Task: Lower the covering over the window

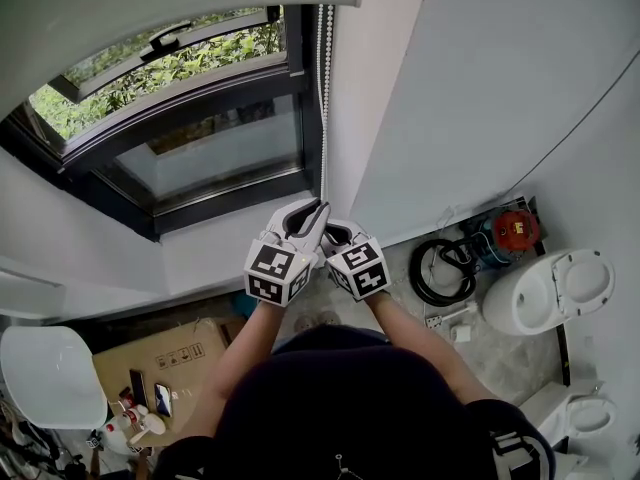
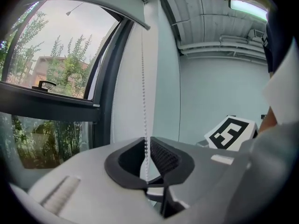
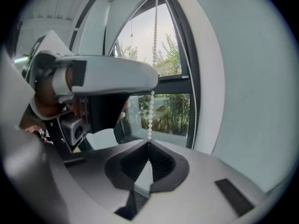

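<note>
The grey roller blind [image 1: 150,3] is rolled high over the dark-framed window [image 1: 210,148]. Its white bead chain [image 1: 322,98] hangs down the frame's right side. My left gripper [image 1: 318,210] is on the chain, the higher of the two. In the left gripper view the chain [image 2: 143,87] runs between the left gripper's [image 2: 146,142] tips with a thin gap left, so it is open. Just below and to the right, my right gripper [image 1: 336,234] is shut on the chain. The right gripper view shows the beads [image 3: 151,115] ending at the right gripper's [image 3: 149,143] closed tips.
A pale wall [image 1: 470,98] rises right of the window. On the floor lie a coiled black hose [image 1: 443,270], a red-topped device [image 1: 515,230], a white toilet [image 1: 550,290] and a cardboard box [image 1: 160,353]. A white rounded seat [image 1: 48,373] stands at lower left.
</note>
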`<state>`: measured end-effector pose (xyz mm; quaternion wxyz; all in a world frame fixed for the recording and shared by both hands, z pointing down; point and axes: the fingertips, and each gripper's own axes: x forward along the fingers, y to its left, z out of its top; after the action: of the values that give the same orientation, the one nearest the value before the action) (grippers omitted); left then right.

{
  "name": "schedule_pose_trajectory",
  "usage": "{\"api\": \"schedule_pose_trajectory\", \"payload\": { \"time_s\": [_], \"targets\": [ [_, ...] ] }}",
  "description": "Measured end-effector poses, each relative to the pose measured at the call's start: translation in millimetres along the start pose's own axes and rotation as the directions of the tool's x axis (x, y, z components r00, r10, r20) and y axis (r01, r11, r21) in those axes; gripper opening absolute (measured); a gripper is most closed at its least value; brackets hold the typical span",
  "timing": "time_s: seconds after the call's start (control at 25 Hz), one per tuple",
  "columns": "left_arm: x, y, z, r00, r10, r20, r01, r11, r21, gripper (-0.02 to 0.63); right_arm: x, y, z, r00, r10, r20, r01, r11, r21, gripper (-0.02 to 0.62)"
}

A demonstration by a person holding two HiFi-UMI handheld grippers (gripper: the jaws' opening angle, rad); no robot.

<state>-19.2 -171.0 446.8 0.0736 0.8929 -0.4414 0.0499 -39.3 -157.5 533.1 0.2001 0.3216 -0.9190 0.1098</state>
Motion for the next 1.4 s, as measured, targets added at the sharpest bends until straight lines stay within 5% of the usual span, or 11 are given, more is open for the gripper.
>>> {"api": "schedule_pose_trajectory", "payload": {
  "time_s": [0.04,0.76,1.4],
  "targets": [
    [-0.7,0.7,-0.6,1.000,0.005,-0.001,-0.005,1.000,-0.003,0.028,-1.0,1.0,-0.5,1.000,0.000,0.002,0.000,1.000,-0.001,0.012],
    [1.9,-23.6,-96.4,0.975,-0.048,-0.219,0.027,0.995,-0.096,0.025,5.6,7.8,-98.7,0.968,0.038,-0.246,-0.039,0.999,0.004,0.012],
    [30.1,-53.6,-97.4,0.965,-0.150,-0.215,0.128,0.986,-0.111,0.023,-15.1,-16.3,-109.0,0.970,-0.047,-0.238,0.067,0.995,0.077,0.012]
  ]
}}
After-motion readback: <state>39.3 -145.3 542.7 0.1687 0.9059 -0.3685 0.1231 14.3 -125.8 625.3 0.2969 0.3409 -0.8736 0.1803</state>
